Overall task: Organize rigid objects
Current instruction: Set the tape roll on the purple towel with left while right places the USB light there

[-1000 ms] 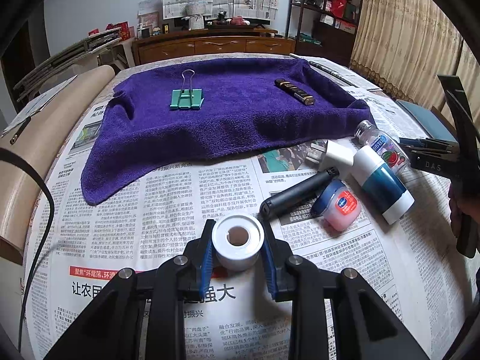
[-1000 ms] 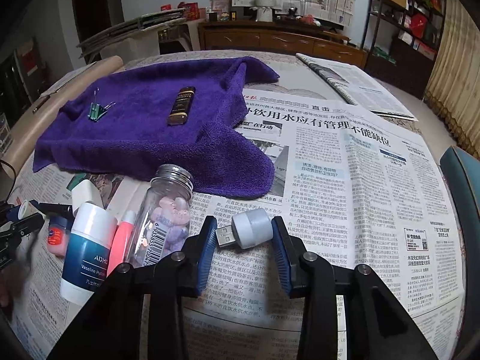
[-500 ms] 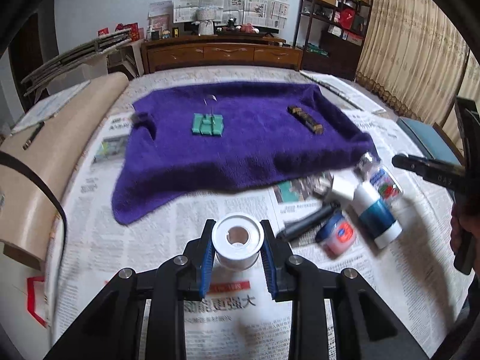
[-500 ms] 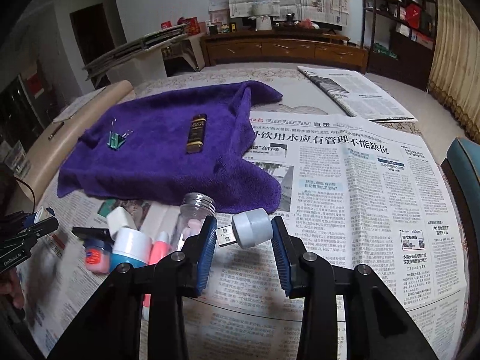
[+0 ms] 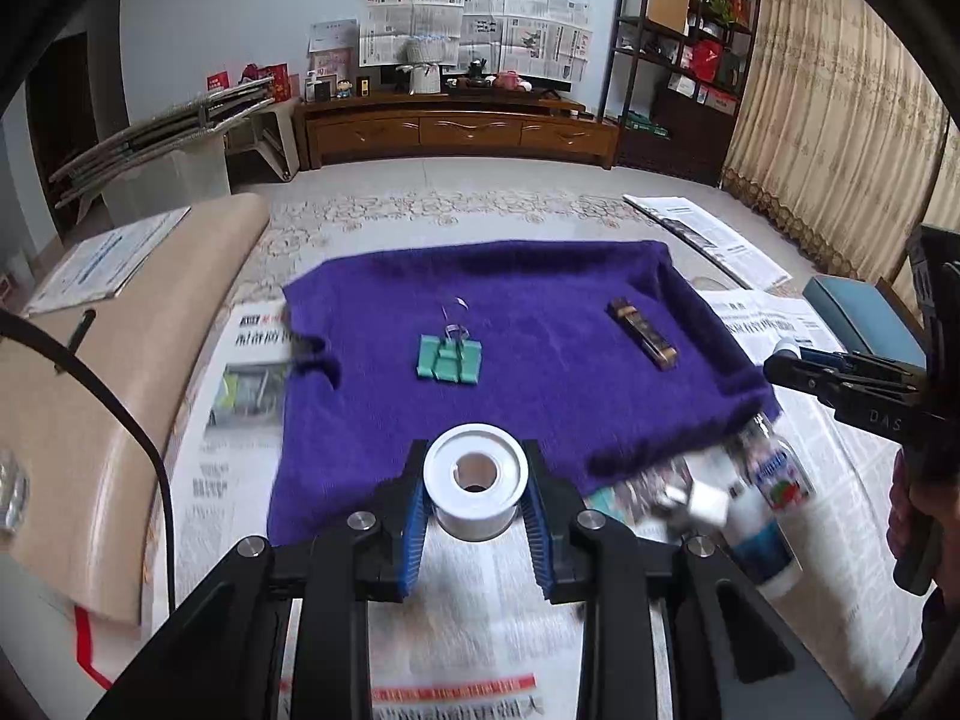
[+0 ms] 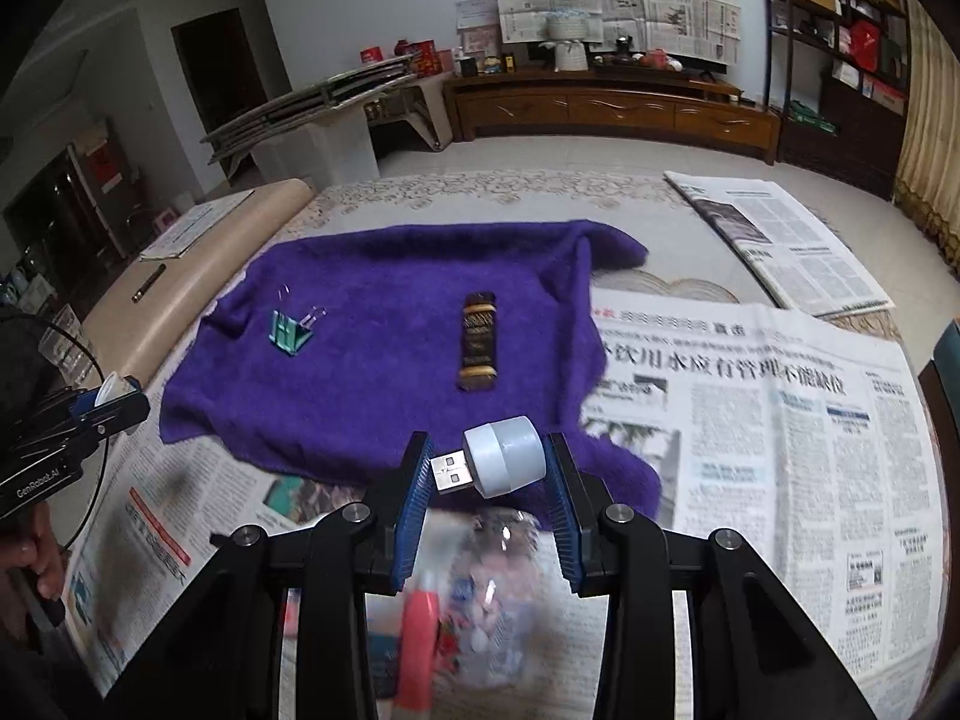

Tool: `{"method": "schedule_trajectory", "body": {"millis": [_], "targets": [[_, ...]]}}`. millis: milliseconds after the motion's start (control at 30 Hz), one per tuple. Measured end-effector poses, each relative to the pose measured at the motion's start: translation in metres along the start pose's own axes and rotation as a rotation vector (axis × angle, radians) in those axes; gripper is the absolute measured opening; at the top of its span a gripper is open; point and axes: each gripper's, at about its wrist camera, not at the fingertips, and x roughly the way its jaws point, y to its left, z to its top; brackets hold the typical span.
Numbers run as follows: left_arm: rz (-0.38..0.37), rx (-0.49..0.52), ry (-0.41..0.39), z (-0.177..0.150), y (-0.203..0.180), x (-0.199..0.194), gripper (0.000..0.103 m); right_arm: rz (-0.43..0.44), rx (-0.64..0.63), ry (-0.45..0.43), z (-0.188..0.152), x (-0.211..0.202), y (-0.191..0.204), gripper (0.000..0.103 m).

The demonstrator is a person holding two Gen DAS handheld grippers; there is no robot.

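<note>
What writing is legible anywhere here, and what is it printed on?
"GenRobot.AI": on the left hand-held gripper.
"DAS": partial lettering on the right hand-held gripper.
"饮用水应有管理不能缺位": headline on the newspaper.
Brown bar label, bottle label, wall newspapers: too small or blurred.

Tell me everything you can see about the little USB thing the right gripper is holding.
The USB plug-in light is a short stubby cylinder: a pale grey-blue, matte plastic-looking body ending in a white collar with a bare metal USB-A plug. It lies crosswise, tilted slightly, the plug toward the left pad. The right gripper has its jaws closed on it, the blue ribbed pads pressing plug tip and rounded end. It hangs above the near edge of the purple towel, touching nothing else.
</note>
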Motion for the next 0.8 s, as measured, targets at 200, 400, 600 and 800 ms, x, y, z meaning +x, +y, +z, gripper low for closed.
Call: {"method": "schedule_trajectory", "body": {"millis": [200, 400, 600, 800], "targets": [[0.012, -0.001, 0.008, 0.021, 0.008, 0.024, 0.027, 0.01, -0.019, 0.028, 0.027, 0.025, 0.008, 0.037], [0.016, -0.014, 0.033, 0.029, 0.017, 0.051, 0.027, 0.003, -0.054, 0.083, 0.042, 0.054, 0.014, 0.037], [0.018, -0.026, 0.069, 0.03, 0.025, 0.079, 0.027, 0.022, -0.105, 0.135, 0.044, 0.078, 0.03, 0.037], [0.019, -0.002, 0.11, 0.026, 0.025, 0.097, 0.027, 0.063, -0.157, 0.2, 0.038, 0.098, 0.046, 0.037]]}}
